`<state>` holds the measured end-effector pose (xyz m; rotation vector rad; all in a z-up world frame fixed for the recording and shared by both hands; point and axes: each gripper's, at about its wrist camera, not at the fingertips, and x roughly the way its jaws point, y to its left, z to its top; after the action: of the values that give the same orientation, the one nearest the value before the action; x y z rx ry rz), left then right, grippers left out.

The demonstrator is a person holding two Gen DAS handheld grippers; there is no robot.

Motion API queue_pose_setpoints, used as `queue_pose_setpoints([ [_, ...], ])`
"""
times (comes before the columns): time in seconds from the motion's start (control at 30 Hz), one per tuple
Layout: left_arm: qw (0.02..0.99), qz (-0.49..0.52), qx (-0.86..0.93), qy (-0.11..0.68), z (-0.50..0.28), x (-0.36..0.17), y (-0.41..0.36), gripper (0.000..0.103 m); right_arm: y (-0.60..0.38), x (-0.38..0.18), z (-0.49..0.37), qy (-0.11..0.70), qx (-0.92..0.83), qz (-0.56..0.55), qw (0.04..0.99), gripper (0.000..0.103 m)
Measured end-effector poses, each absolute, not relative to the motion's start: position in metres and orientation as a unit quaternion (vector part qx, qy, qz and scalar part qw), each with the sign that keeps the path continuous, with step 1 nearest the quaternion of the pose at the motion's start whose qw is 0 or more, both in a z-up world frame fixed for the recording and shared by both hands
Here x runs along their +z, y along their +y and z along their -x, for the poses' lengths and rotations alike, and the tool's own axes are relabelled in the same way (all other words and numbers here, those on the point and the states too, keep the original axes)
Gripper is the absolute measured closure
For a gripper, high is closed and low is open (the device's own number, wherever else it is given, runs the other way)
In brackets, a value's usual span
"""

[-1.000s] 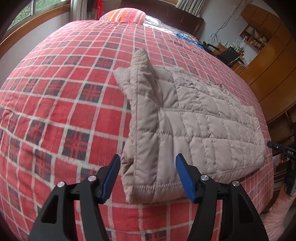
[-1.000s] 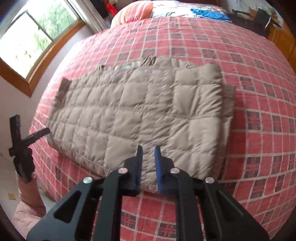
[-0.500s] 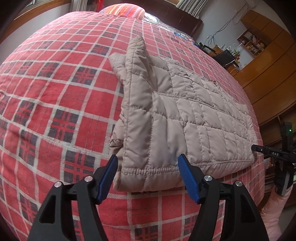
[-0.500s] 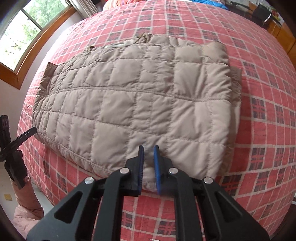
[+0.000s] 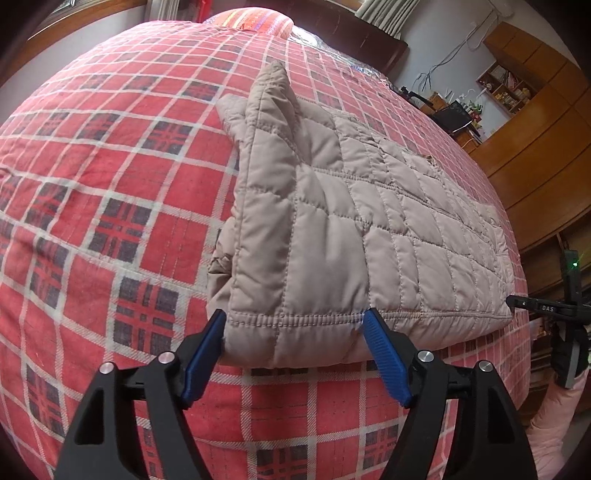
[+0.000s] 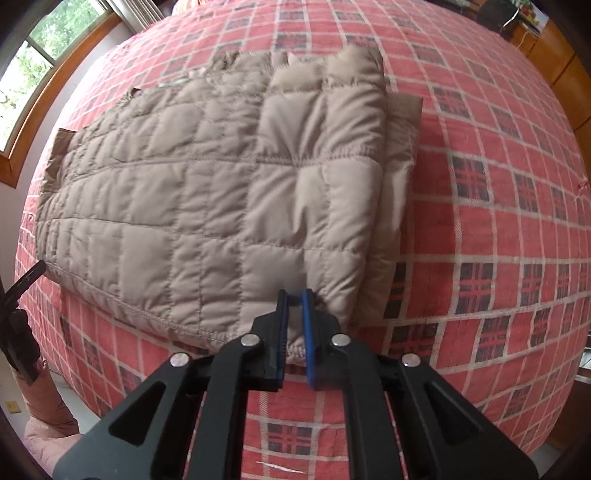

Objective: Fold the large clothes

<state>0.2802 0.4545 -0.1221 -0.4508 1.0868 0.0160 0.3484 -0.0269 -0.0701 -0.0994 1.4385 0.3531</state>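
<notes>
A beige quilted jacket point(image 5: 351, 229) lies folded flat on the red plaid bed point(image 5: 110, 206). My left gripper point(image 5: 294, 314) is open, its blue pads point(image 5: 205, 354) standing on either side of the jacket's near corner hem. In the right wrist view the jacket point(image 6: 207, 192) spreads out to the left, with a second layer showing along its right side. There my right gripper point(image 6: 294, 295) is shut on the jacket's near hem, and fabric is bunched between its narrow blue pads point(image 6: 308, 332).
The bed fills both views. A striped pillow point(image 5: 255, 22) lies at the far end, and wooden cabinets point(image 5: 535, 140) stand to the right. A window point(image 6: 26, 74) is on the left. A pink sleeve point(image 6: 48, 424) shows beside the bed.
Both grippers have come forward to the jacket's near edge. The left's open fingers now straddle the corner hem, and the right's pads now have the hem between them.
</notes>
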Motion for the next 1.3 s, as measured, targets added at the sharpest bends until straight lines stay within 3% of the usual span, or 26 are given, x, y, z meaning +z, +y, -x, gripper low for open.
queue_pose_setpoints([
  [0.47, 0.837, 0.225, 0.047, 0.496, -0.290, -0.134, 0.448, 0.020, -0.023, -0.106, -0.353, 0.664, 0.173, 0.061, 0.724, 0.099],
  [0.83, 0.827, 0.290, 0.066, 0.477, -0.249, -0.122, 0.470, 0.023, -0.031, -0.112, -0.356, 0.666, 0.182, 0.046, 0.722, 0.099],
  [1.17, 0.799, 0.398, 0.044, 0.449, -0.259, -0.158, 0.484, 0.025, -0.034, -0.111, -0.357, 0.661, 0.183, 0.038, 0.727, 0.099],
  [1.3, 0.794, 0.422, 0.053, 0.435, -0.261, -0.159, 0.491, 0.047, -0.038, -0.112, -0.358, 0.664, 0.186, 0.033, 0.724, 0.099],
])
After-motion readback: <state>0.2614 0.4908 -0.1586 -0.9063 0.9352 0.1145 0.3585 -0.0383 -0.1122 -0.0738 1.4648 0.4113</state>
